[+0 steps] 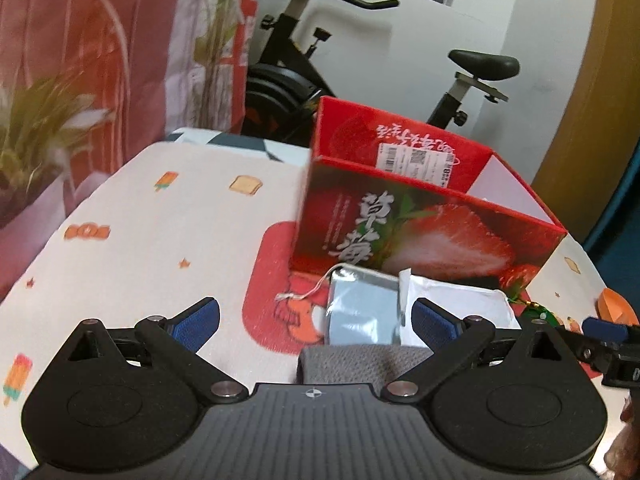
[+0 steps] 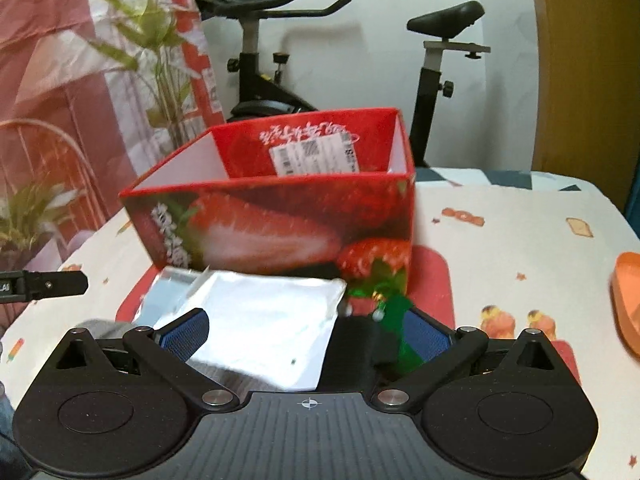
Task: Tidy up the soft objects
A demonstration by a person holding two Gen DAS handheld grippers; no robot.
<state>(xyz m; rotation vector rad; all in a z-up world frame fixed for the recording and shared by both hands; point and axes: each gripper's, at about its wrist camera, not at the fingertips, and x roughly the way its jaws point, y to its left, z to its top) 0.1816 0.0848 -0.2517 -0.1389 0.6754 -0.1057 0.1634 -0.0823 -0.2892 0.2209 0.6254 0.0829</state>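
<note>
A red strawberry box [image 1: 424,220] stands open on the table; it also shows in the right wrist view [image 2: 280,216]. In front of it lie a silver-blue pouch [image 1: 364,308], a white foil pouch [image 1: 456,300] [image 2: 264,328], a grey knitted cloth [image 1: 360,364] and a green ornament [image 2: 396,308]. A black soft item [image 2: 352,352] lies between the right fingers. My left gripper [image 1: 316,320] is open over the grey cloth and pouches. My right gripper [image 2: 304,332] is open over the white pouch and black item.
The table has a cartoon-print cloth [image 1: 160,216] with a red mat [image 1: 272,280]. An orange object [image 2: 628,300] lies at the right. An exercise bike [image 1: 304,60] and plants [image 2: 160,52] stand behind the table. The left gripper's tip [image 2: 44,284] shows at the left.
</note>
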